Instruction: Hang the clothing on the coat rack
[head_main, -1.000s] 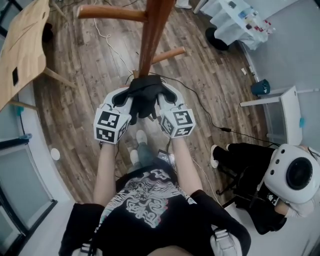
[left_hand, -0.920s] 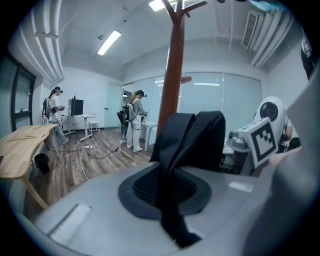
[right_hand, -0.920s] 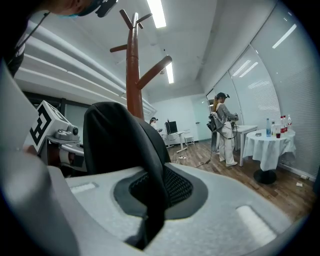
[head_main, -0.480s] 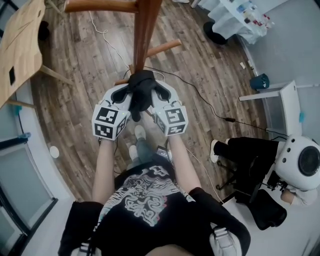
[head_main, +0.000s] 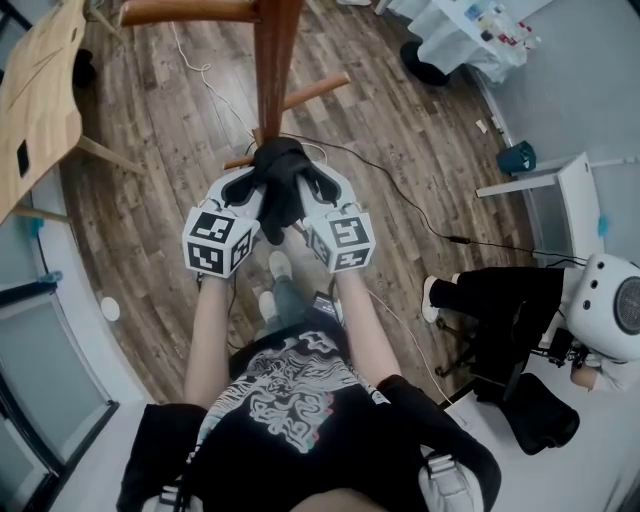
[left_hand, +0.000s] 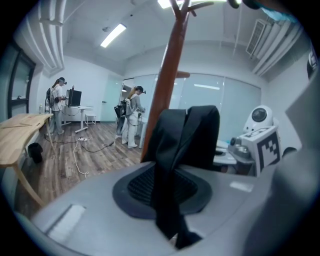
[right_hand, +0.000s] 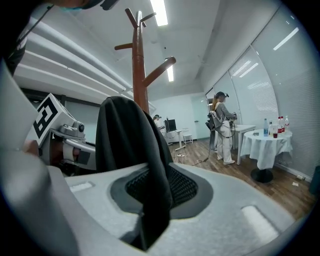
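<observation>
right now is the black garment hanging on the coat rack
No, the left claw and right claw clamp the black garment, off the pegs of the coat rack.

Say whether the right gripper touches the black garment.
Touching. In the right gripper view, the black garment is pinched between the closed jaws of the right gripper.

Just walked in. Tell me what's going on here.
A person stands at the wooden coat rack with a gripper in each hand. The left gripper and right gripper are both clamped on one black garment, held bunched between them just in front of the rack. The left jaws have just eased open slightly, with the cloth between them. The garment is not yet hung on the rack.
</observation>
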